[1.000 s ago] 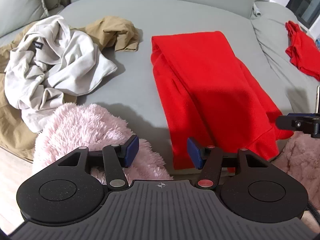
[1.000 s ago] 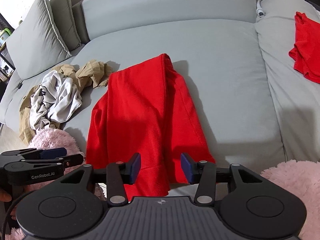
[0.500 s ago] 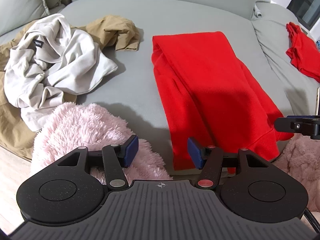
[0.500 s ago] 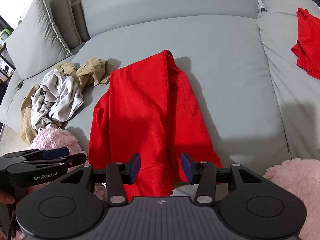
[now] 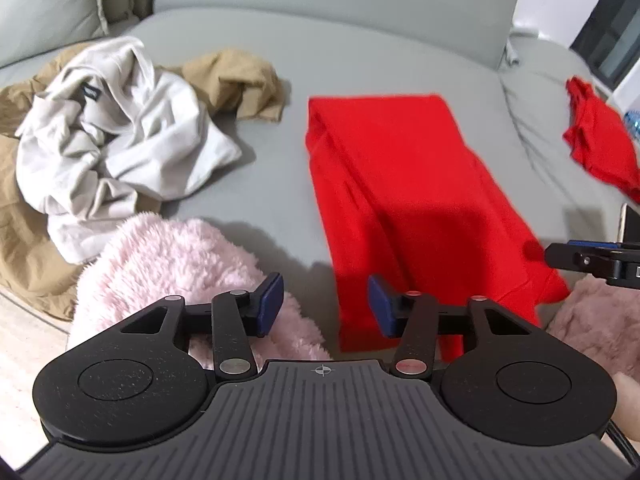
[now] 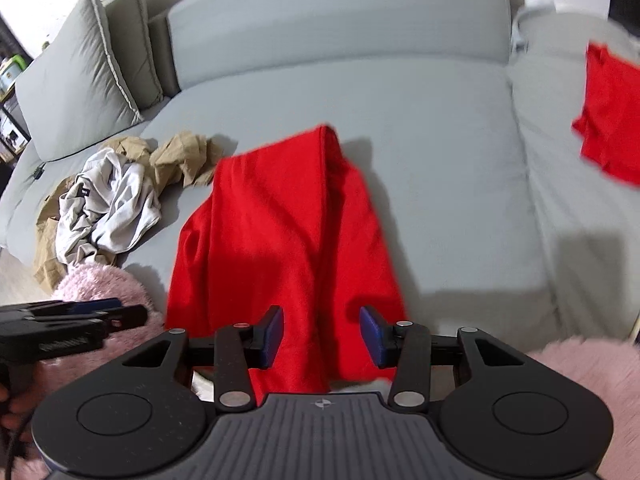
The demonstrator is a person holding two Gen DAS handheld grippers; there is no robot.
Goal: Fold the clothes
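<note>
Lying lengthwise on the grey sofa [image 6: 440, 152], the red garment [image 6: 280, 220] was approached at its near hem by the left gripper [image 5: 322, 306] and right gripper [image 6: 320, 336], both closing yet seemingly gripping nothing, presumably for a fold away.

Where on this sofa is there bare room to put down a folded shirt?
Bare grey cushion lies between the long red garment and the seam, and behind that garment up to the backrest. The next seat holds a second red piece. The left is crowded: a white shirt on tan clothing, with pink fleece in front.
</note>
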